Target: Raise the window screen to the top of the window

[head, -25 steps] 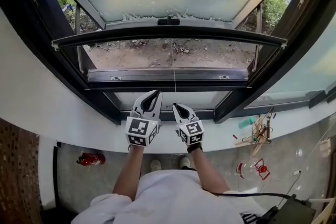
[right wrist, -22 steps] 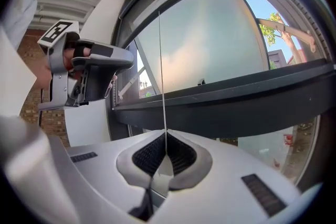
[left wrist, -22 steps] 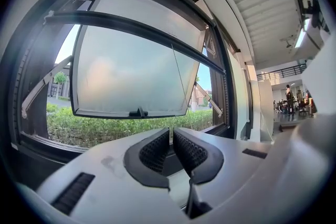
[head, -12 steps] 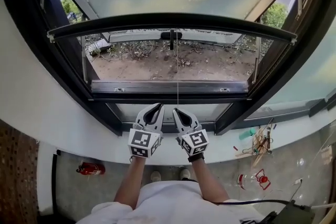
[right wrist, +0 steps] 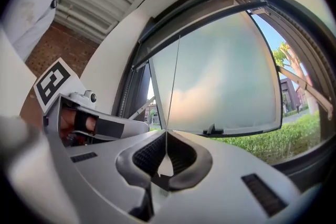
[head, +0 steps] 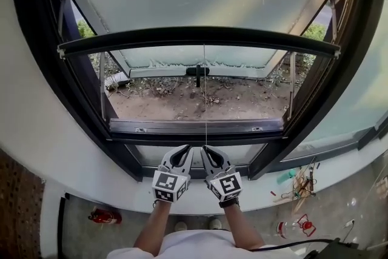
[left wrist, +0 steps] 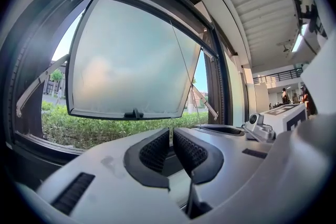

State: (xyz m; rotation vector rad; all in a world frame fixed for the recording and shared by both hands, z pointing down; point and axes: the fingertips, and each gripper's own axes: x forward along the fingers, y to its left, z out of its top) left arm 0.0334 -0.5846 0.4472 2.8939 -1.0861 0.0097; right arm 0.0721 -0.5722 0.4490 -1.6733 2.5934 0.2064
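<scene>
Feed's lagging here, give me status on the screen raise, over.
Right claw shut on thin pale pull cord; left claw barely apart, empty. Black screen bar short of the top. Nothing blocking.

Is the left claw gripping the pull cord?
No: in the left gripper view the left claw has nothing between its pads, and the pull cord runs past beside it.

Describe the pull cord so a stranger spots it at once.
Find the open window, with the dark curved bar across it. From the bar's middle a hair-thin pale cord drops into the right claw, far finer than the metal stays at either side.
</scene>
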